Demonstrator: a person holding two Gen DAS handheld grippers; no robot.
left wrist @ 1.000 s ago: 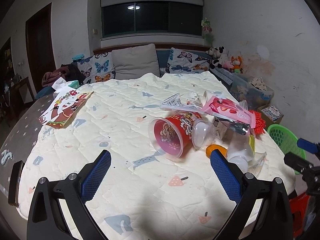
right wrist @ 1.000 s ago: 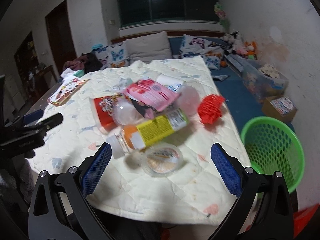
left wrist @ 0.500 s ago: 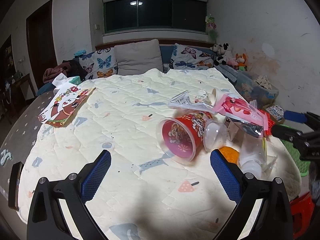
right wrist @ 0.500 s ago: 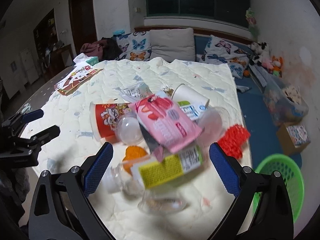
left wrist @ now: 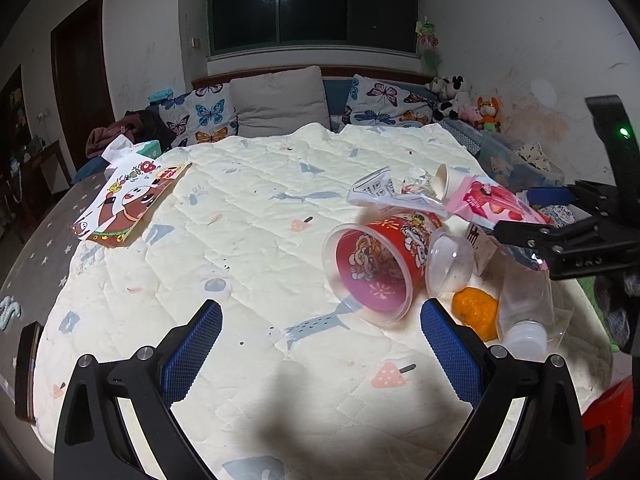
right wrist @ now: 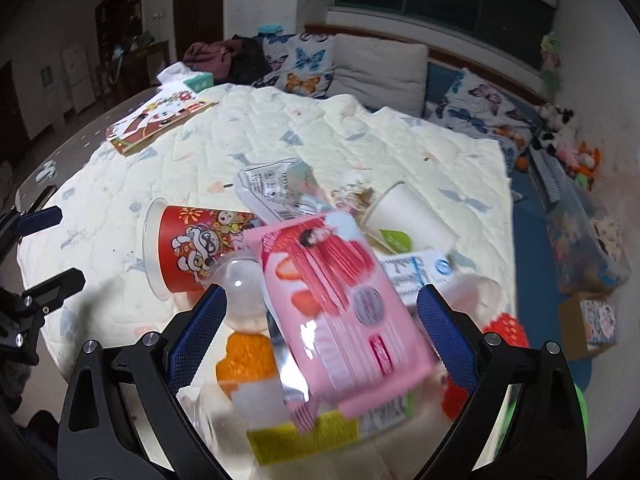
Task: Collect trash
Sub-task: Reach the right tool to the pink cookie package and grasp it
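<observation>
No print on the trash is legible to me. My right tongs (right wrist: 320, 316) gape, released, around the glossy pink plastic packet (right wrist: 340, 304) atop the pile on the cream quilted worktop (right wrist: 360, 140); left tongs (left wrist: 320, 344) are released beside the toppled red cartoon paper cup (left wrist: 380, 264).

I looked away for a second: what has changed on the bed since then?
The right gripper has moved in over the trash pile, open, straddling the pink packet; it grips nothing yet. The left gripper stays open, short of the red cup. The trash itself lies unmoved.
</observation>
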